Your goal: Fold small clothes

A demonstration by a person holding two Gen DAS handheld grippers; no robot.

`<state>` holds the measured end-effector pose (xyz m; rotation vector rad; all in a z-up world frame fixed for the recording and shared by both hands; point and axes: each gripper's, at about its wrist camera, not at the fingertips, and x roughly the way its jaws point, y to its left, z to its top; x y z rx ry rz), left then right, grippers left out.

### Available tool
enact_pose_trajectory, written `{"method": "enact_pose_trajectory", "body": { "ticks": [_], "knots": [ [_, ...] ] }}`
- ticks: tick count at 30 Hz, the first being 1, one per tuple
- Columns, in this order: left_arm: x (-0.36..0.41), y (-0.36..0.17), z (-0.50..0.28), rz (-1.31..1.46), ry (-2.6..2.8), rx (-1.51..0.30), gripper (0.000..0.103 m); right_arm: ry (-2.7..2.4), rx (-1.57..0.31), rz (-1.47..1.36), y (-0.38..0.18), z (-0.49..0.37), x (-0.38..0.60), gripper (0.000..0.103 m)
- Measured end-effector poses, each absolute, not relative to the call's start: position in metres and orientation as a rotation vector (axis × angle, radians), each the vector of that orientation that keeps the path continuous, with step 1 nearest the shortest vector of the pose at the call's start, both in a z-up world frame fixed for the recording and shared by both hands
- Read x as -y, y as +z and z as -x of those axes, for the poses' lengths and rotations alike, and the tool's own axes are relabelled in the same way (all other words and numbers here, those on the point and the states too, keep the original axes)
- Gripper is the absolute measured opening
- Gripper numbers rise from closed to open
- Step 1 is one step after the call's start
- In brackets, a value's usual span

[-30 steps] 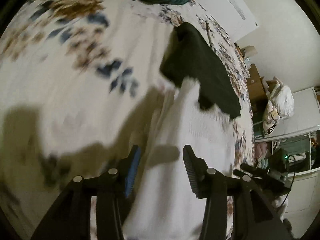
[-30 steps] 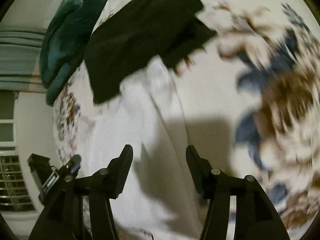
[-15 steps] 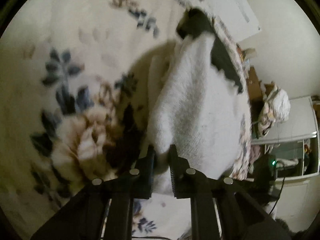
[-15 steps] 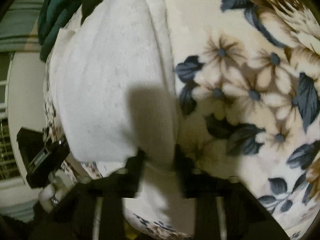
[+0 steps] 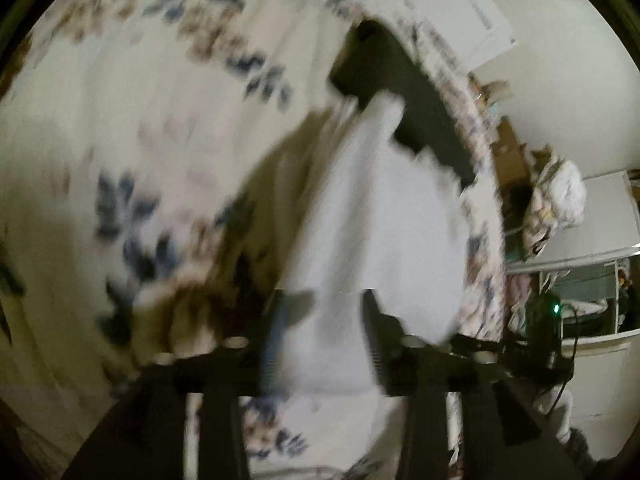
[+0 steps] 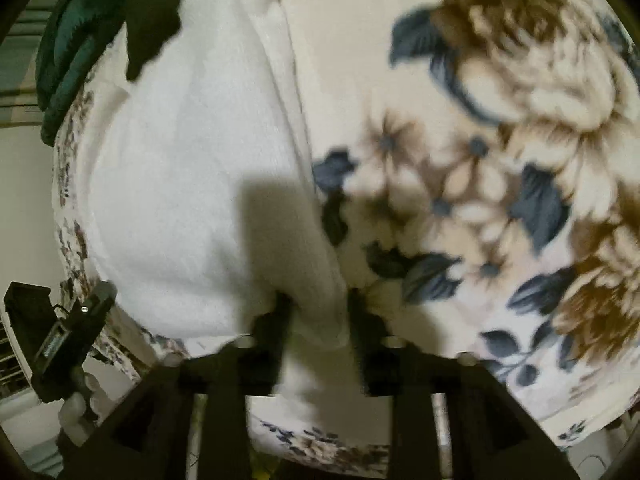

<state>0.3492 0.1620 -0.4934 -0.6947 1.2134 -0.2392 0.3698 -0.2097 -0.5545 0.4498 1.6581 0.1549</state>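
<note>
Both grippers have spread back open since half a second ago. Left gripper (image 5: pixel 320 344) and right gripper (image 6: pixel 316 328) now just straddle the white garment's (image 6: pixel 188 184) near edge on the floral bed (image 6: pixel 500 160).

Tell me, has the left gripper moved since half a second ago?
Yes. The left gripper has opened and pulled back from the white garment; the black garment beyond now shows more.

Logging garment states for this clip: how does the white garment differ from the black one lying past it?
The white garment is pale and lies near, reaching between the jaws of the right gripper and left gripper; the black garment is dark and lies farther off, away from both. The white one shows more area; the black one overlaps its far end. Both rest on the floral blanket.
</note>
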Motion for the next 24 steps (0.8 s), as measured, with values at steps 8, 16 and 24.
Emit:
{"method": "enact_pose_trajectory", "body": {
  "ticks": [8,16,24],
  "knots": [
    [-0.139,-0.517,-0.469,0.583,-0.252,-1.16,0.056,0.158,-1.453,-0.638,-0.529,-0.455,0.227,0.055],
    [-0.14,-0.515,-0.505,0.528,-0.271,-1.12,0.006,0.18,-1.402,-0.645,-0.552,-0.532,0.205,0.007],
    [-0.161,-0.558,-0.521,0.682,-0.255,-1.219,0.01,0.041,-1.314,-0.725,-0.542,-0.54,0.233,0.004]
  ]
}}
